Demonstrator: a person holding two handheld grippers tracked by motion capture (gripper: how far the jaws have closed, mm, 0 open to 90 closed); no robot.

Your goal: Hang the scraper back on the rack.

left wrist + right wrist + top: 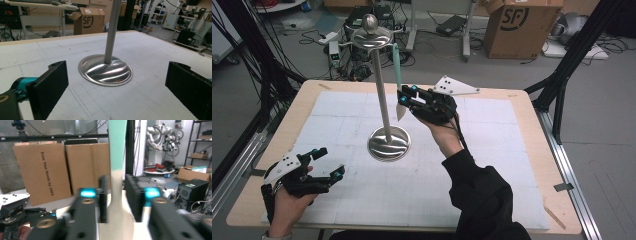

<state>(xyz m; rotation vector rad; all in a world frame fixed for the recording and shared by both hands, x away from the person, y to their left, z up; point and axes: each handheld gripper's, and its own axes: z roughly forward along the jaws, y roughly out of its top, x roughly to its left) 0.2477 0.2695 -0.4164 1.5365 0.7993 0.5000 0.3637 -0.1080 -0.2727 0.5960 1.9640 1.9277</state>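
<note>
Desk carries a white gridded mat; landmark for all positions is the steel stand, which rises from a round dished base near the mat's middle to a dished top plate with a ball finial.

Stand: single thin pole, upright. In the left gripper view the base sits flat on the mat, pole straight up from its centre.

Right tongs: raised beside the pole, just right of it and about halfway up. They grip a spatula with a pale green handle and cream blade, held near vertical, blade end down and handle end reaching up to just under the top plate's rim. Whether the handle tip already touches the plate or a hook there, I cannot tell. In the right gripper view the 2 pads sit on either side of the spatula's neck, closed on it.

Left tongs: low over the desk, well left of and nearer than the base, jaws wide apart, holding nothing.

Risks, as judgement: the grip is on a narrow neck, so the spatula could pivot or slip. A sideways push against the pole could tip the tall stand, since the left tongs are not steadying the base.
</note>
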